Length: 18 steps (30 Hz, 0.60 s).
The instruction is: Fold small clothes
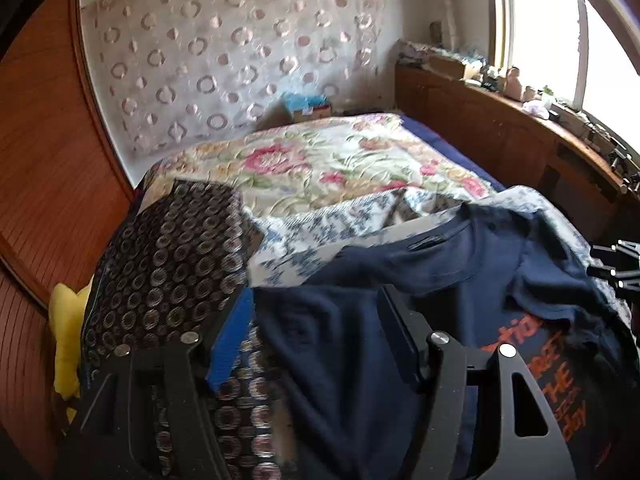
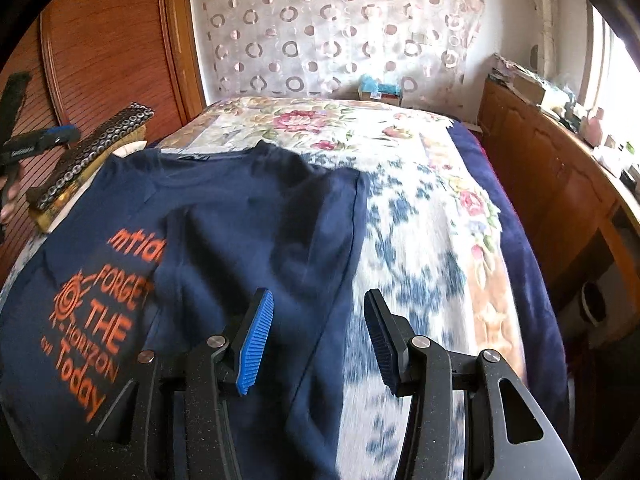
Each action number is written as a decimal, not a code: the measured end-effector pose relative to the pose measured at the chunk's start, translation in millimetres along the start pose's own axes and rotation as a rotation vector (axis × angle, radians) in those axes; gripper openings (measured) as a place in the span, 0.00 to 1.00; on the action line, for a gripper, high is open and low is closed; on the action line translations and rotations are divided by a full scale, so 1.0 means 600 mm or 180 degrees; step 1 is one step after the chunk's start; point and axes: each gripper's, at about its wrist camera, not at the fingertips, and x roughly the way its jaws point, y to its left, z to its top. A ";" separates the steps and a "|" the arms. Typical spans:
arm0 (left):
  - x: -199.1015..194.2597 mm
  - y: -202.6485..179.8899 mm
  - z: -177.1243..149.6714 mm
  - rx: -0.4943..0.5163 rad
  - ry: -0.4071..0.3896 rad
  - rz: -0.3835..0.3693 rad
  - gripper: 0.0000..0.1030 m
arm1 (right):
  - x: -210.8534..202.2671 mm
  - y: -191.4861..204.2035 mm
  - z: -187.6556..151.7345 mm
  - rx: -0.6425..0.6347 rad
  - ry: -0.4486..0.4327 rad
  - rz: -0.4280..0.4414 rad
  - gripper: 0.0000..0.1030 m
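Right under the right gripper (image 2: 316, 340), at about 6 o'clock in its view, the jaws stood partly apart with nothing clamped, just hanging over the edge of the navy T-shirt (image 2: 248, 216). The shirt lay on the blue-and-white sheet (image 2: 408, 240), and one side looked already flipped in over the front, since it covered part of the orange print (image 2: 92, 320) off at 8 o'clock. So I'd say one fold was in, and the other side plus the final halving were still to do.

The left gripper (image 1: 316, 332) was also open and empty, hovering over the shirt's other side, with a dark ring-patterned cloth (image 1: 168, 264) bunched at 9 to 10 o'clock beside it. That one looked unfolded too, though hard to tell.

Further out at 12 o'clock was the floral bedspread (image 2: 320, 124), then the ring-print curtain (image 2: 340, 32).
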 end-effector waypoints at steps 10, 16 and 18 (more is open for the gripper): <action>0.085 0.014 0.006 0.0179 0.0465 0.0211 0.48 | 0.100 -0.012 0.060 -0.0069 0.0133 0.0074 0.48; 0.125 0.012 0.017 0.0267 0.0640 0.0340 0.47 | 0.135 -0.013 0.083 -0.0093 0.0149 0.0154 0.48; 0.136 0.008 0.017 0.0306 0.0712 0.0346 0.47 | 0.142 -0.013 0.084 -0.0107 0.0154 0.0175 0.48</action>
